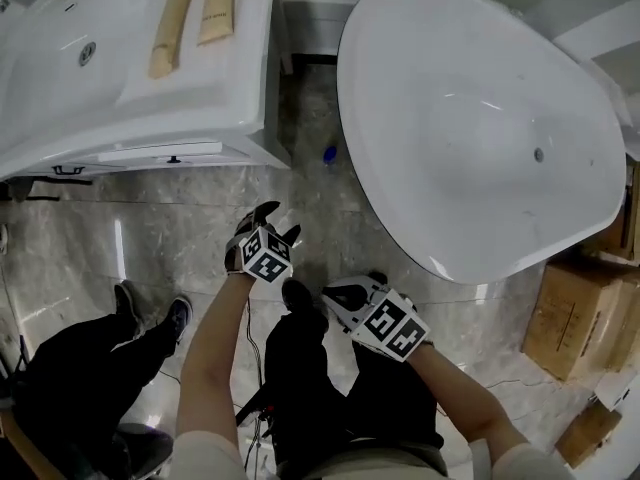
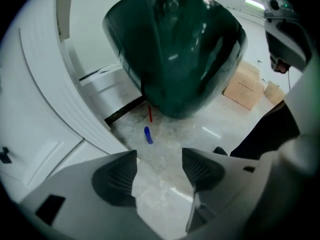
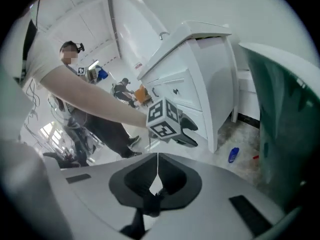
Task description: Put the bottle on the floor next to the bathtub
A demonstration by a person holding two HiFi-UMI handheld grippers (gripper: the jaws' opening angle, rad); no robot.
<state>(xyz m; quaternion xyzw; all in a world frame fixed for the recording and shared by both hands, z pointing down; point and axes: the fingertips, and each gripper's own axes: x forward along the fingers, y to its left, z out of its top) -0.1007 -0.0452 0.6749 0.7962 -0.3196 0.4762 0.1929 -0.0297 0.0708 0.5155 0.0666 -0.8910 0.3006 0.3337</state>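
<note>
A small blue bottle lies on the marble floor between the vanity and the bathtub. It shows in the left gripper view as the blue bottle ahead of the jaws, near the tub's dark green outside. My left gripper is open and empty, well short of the bottle; its pads stand apart. My right gripper is shut with nothing in it, beside the left one. The right gripper view also catches the bottle and the left gripper.
A white vanity with a sink and two tan tubes stands at the left. A red thing lies by the tub's base. Cardboard boxes sit at the right. Another person's legs are at lower left.
</note>
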